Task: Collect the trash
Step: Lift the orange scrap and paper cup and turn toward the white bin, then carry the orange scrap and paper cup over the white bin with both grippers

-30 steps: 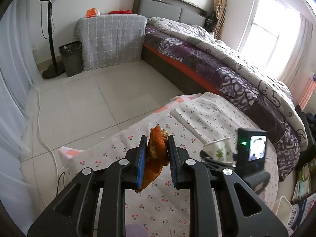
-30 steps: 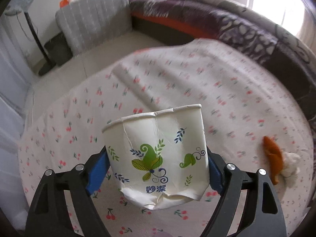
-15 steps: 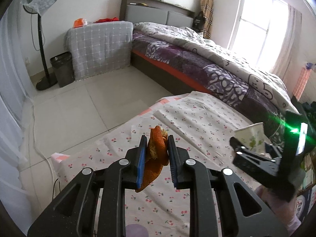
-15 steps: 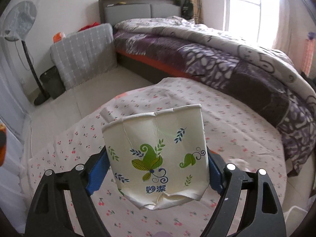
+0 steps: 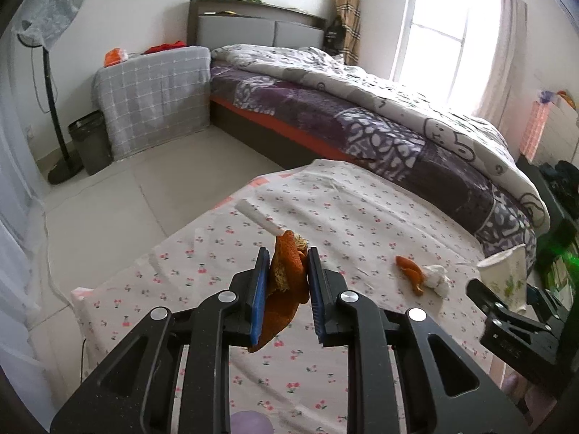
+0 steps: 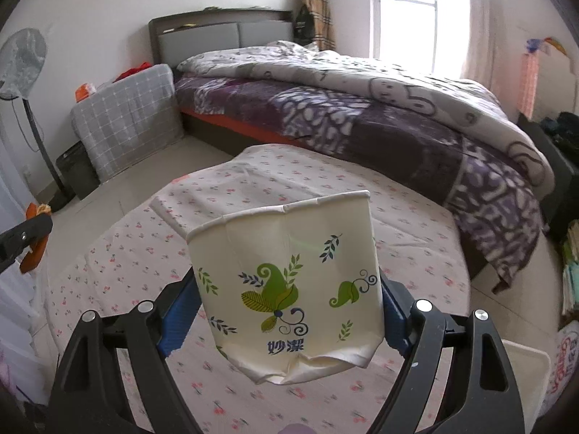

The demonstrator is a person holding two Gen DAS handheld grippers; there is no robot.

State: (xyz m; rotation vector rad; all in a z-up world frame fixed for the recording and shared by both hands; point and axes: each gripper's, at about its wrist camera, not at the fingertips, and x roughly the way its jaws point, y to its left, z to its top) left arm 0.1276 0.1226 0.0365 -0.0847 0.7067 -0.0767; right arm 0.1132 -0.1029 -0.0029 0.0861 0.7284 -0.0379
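Peel fills the left gripper, pinched tight between its blue pads with a strip hanging below them, and the right gripper clamps a dented paper cup by its sides, mouth up and tilted, so both claws are loaded. Both loads hang above the cherry-print cloth rather than on it. More trash lies on that cloth: a second orange scrap touching a crumpled white tissue, seen in the left view to the right of the left claw and just short of the right one, which holds the cup at that frame's right edge. What the next move most likely turns on is the dark bin, which stands on the tile floor beside the fan stand and against the grey checked cover, far off to the upper left in both views and well apart from the cloth. The left hand looks the nearer of the two to it, since the right view shows the left claw at its own left edge, on the bin's side. My guess is that both hands must carry across open floor before either can let go, and the scrap and tissue wait for a later trip. Whether the bin is lined or lidded is too small to tell.
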